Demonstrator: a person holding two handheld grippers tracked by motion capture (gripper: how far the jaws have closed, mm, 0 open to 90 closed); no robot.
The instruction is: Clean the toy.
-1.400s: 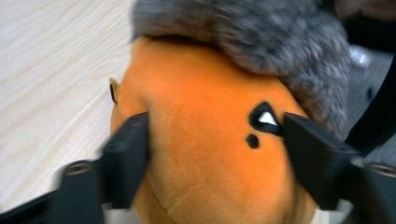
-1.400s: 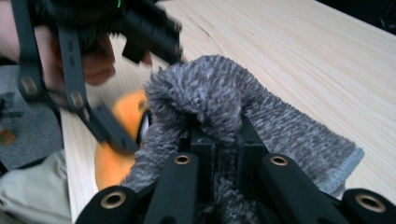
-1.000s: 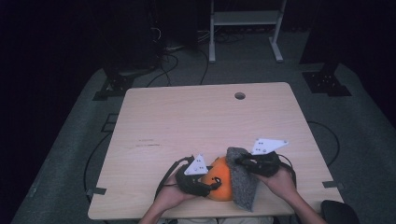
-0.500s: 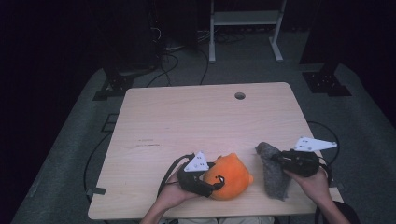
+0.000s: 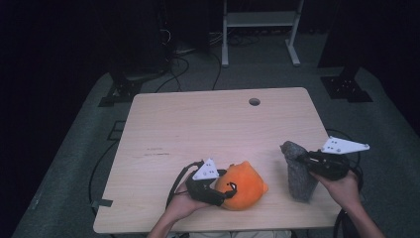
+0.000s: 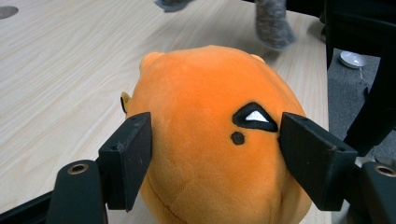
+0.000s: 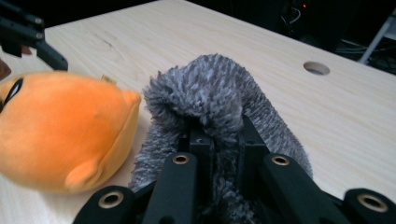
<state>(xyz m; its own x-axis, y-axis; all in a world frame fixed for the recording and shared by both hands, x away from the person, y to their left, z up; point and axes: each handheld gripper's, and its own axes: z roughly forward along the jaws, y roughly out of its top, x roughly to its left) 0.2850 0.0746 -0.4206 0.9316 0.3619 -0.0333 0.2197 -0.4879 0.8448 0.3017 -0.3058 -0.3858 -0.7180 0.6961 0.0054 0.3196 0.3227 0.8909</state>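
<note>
With the left gripper (image 5: 224, 191) clamped on the orange plush toy (image 5: 245, 187) at lower centre, the right gripper (image 5: 303, 159) pinched the grey fuzzy cloth (image 5: 298, 171) at lower right, seemingly mid-separation, and setting the cloth down likely came next.

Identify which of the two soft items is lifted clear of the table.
The grey fuzzy cloth, pinched in the right gripper, hangs lifted; the orange plush rests on the table.

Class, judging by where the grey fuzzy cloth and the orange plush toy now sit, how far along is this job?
Done: grey cloth is off the orange plush, apart from it. In hand: left tool grips the plush, right tool pinches the cloth. Left, presumably: setting both down.
</note>
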